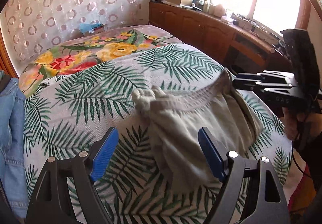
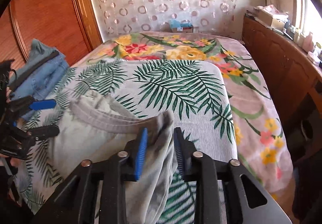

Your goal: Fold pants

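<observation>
Pale beige pants [image 1: 181, 129] lie bunched on a palm-leaf bed cover [image 1: 90, 91], their ribbed waistband [image 1: 193, 101] pulled up taut toward the right. My right gripper [image 1: 234, 83] holds that end. In the right wrist view its blue pads press a fold of the pants [image 2: 161, 143] inside my right gripper [image 2: 159, 131]. My left gripper [image 1: 159, 133] hovers wide open over the near left part of the pants, gripping nothing. It also shows at the left edge as my left gripper [image 2: 54, 117], beside the waistband [image 2: 104, 117].
Folded denim jeans [image 1: 12, 115] [image 2: 46, 71] sit at the bed's left edge. A floral blanket [image 1: 84, 57] covers the far half. A wooden cabinet [image 1: 201, 26] with clutter runs under the window on the right. A wooden wardrobe [image 2: 50, 12] stands left.
</observation>
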A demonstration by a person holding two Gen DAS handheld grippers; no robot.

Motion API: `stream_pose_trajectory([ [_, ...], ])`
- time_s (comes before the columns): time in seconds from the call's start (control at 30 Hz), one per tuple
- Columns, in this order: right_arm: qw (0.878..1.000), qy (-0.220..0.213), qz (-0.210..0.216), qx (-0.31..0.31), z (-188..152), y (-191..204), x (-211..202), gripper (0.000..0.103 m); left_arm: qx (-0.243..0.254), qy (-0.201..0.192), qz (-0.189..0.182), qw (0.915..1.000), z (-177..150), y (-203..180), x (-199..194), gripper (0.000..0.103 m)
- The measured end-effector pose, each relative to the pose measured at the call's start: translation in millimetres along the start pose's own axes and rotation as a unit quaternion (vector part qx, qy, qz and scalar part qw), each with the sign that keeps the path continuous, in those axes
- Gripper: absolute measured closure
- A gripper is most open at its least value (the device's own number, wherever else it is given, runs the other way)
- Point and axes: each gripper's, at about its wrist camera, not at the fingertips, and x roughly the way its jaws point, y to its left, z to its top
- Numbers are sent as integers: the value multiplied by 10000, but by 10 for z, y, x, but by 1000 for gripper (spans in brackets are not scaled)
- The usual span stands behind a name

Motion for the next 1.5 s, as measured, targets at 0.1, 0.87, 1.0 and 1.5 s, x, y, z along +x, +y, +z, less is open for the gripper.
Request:
stream_pose_trajectory([
  [0.1, 10000, -48, 49, 27, -167, 47, -190, 71, 68, -2, -40, 10000, -79, -64, -51, 21],
  [0.87, 9980, 353, 65, -514, -785, 278, -386, 93, 268, 433, 138, 9986, -334, -211, 164, 21],
  [1.0, 9981, 233, -5, -571, -762, 218, -492, 97, 195, 476, 128, 9986, -328, -166, 227, 20],
  [1.5, 9992, 8, 91, -382, -801, 213, -717, 98, 151, 440, 78, 9989, -348, -136, 239, 20],
])
